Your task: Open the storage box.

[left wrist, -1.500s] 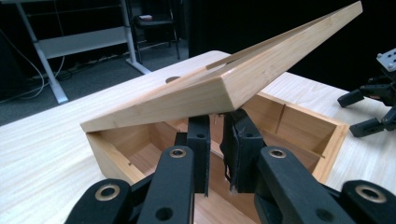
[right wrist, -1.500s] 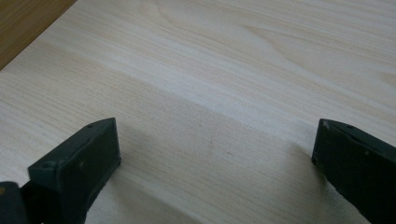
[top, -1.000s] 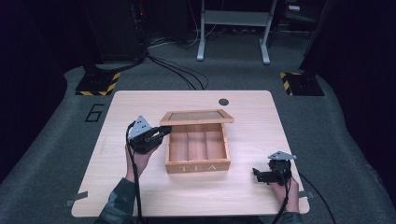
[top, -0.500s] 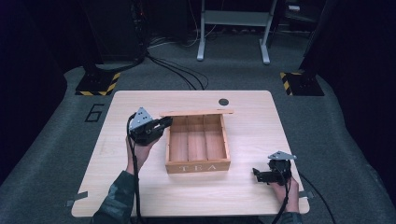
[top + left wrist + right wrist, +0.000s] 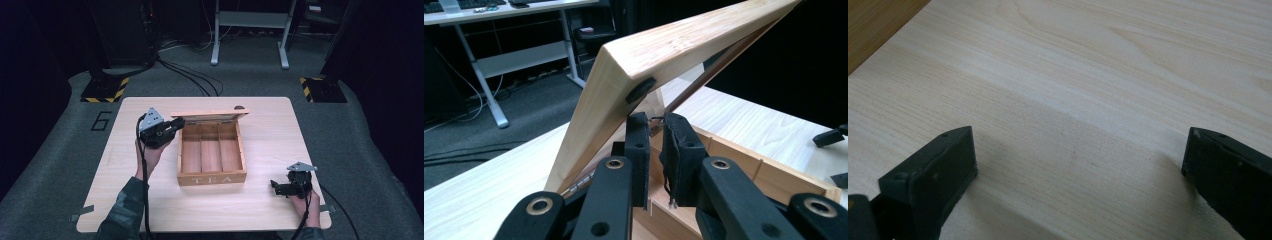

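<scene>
- left gripper (image 5: 172,126) sits at the left of the table, at the back left corner of the tea box, jaws pointing right toward the lid. in the left gripper view the two pads (image 5: 638,150) are pinched nearly together just under the corner of the lid. can't quite tell if they've got the lid's edge or only a thin bit of something, so i'm calling it closed and leaving it there
- left hand (image 5: 150,152) comes up from the bottom edge in a camo-ish sleeve and holds the gripper from below, with the grey three-cornered plate on top
- on the floor left of the table there's a big "6" (image 5: 101,121)
- tea box (image 5: 212,159), one of them, wooden, sits about mid table. the front wall reads "tea" in pale capital letters. i count three compartments inside, side by side, and they look bare wood
- lid (image 5: 210,115), one, is hinged at the back and tipped up. in the left gripper view it slants steeply, with a small dark bumper near its corner
- little dark round thing (image 5: 239,107) on the table just behind the lid, can't tell what it is
- right gripper (image 5: 281,187) rests low near the table's front right corner, well apart from the box and pointing left. jaws are wide open over bare table (image 5: 1088,90), nothing between them
- right hand (image 5: 306,202) comes in from the bottom edge and holds it
</scene>
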Demonstrator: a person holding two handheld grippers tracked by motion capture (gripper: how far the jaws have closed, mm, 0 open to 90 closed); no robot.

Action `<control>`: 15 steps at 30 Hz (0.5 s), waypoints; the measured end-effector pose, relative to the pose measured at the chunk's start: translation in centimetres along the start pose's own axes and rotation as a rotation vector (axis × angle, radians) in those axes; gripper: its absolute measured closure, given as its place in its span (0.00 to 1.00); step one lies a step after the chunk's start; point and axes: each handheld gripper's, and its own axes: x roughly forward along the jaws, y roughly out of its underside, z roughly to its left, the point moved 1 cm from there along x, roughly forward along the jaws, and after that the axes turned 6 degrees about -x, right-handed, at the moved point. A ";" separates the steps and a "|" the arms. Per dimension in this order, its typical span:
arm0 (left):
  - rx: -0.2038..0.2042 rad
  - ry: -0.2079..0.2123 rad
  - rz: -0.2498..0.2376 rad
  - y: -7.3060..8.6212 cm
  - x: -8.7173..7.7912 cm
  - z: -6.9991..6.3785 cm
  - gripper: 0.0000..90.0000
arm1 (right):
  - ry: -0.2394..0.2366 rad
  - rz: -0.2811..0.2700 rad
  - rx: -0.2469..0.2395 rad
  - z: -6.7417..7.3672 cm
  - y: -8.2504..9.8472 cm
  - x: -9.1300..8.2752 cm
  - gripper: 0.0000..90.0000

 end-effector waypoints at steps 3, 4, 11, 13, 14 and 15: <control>0.000 -0.001 0.000 -0.2 0.1 0.1 0.90 | 0.000 0.001 0.000 0.0 0.0 0.0 0.01; 0.003 -0.006 0.002 -0.3 0.2 0.2 0.90 | -0.001 0.002 -0.001 0.0 0.0 0.0 0.01; 0.015 -0.003 0.018 -1.1 1.1 0.2 0.90 | 0.000 0.000 0.000 0.0 0.0 0.0 0.01; 0.020 -0.002 0.021 -1.1 1.1 0.3 0.90 | 0.000 0.000 0.000 0.0 0.0 0.0 0.01; 0.013 -0.006 0.015 -1.2 1.2 0.3 0.90 | 0.000 0.000 0.000 0.0 0.0 0.0 0.01; 0.011 -0.006 0.017 -1.2 1.2 0.3 0.90 | 0.000 0.000 0.000 0.0 0.0 0.0 0.01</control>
